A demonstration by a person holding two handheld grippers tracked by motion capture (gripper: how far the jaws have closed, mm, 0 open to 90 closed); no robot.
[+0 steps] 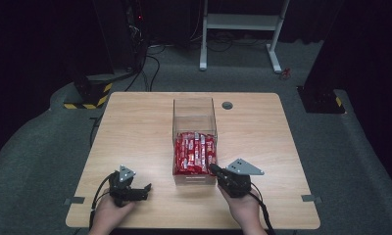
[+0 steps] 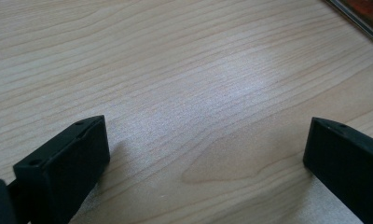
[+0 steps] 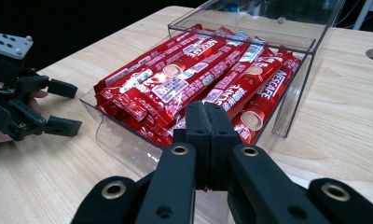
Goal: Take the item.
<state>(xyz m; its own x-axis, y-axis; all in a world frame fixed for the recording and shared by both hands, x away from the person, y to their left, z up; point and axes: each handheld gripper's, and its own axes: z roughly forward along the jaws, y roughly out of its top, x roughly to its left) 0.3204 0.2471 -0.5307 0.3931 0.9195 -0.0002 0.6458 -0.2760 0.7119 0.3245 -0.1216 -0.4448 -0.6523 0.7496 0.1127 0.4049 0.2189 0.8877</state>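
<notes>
A wooden table was seen from the high view, with a clear plastic box placed at its centre. The near half of the box was packed with red coffee-stick sachets, laid lengthwise in a heap; the far half was seen to be bare. A small round grommet was set in the table top just beyond the box, to its right.

The left gripper was held in the person's left hand near the front edge of the table, well apart from the box and to its left. Its jaws were spread wide, and nothing was held between them; in the left gripper view, bare wood grain was shown between the two black jaws, which were held low over the surface.

The right gripper was held in the right hand at the near right corner of the box, its grey three-cornered plate uppermost. In the right gripper view its jaws were pressed together, pad against pad, with nothing caught between them, and their tips were seen over the near wall of the box, in front of the sachets. The left gripper was also visible there, open, at the far left.
</notes>
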